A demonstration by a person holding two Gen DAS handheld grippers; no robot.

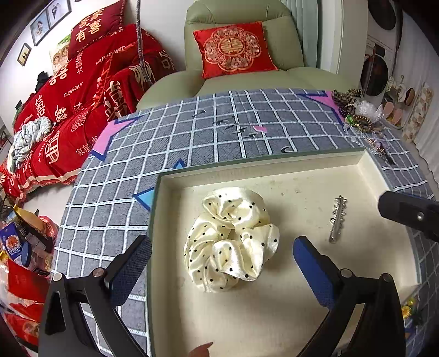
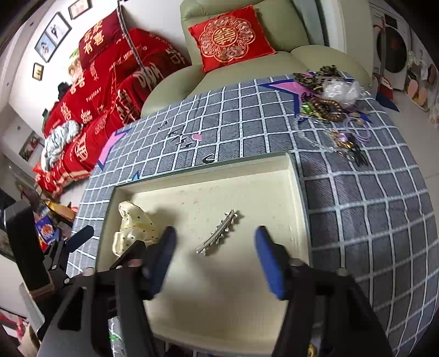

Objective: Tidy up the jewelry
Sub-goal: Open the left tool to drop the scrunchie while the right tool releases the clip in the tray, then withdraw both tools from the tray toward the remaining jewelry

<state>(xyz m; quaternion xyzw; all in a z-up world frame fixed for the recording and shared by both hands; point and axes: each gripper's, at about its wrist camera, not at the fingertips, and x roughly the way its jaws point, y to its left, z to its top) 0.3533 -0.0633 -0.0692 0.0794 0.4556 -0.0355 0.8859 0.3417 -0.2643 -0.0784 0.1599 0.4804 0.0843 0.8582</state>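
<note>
Only the left view shows the whole dotted scrunchie [image 1: 231,239], lying free between the released left fingers [image 1: 131,272]. In the cream tray [image 2: 296,192], the silver hair clip [image 2: 218,233] lies between the released right fingers [image 2: 270,263].

Tabletop [image 1: 170,153] covering: grey cloth, white grid, pink and blue star shapes at its far corners. Armchair [image 1: 238,24]: pale green, stood beyond the far edge, carried one red cushion [image 1: 233,49] with gold embroidery. Bed [image 1: 82,90]: off the far left corner, red bedding with gold lettering. Framed pictures [image 2: 53,34]: hung on the wall above the bed. Red packages [image 1: 24,282]: lay on the floor off the left edge.
</note>
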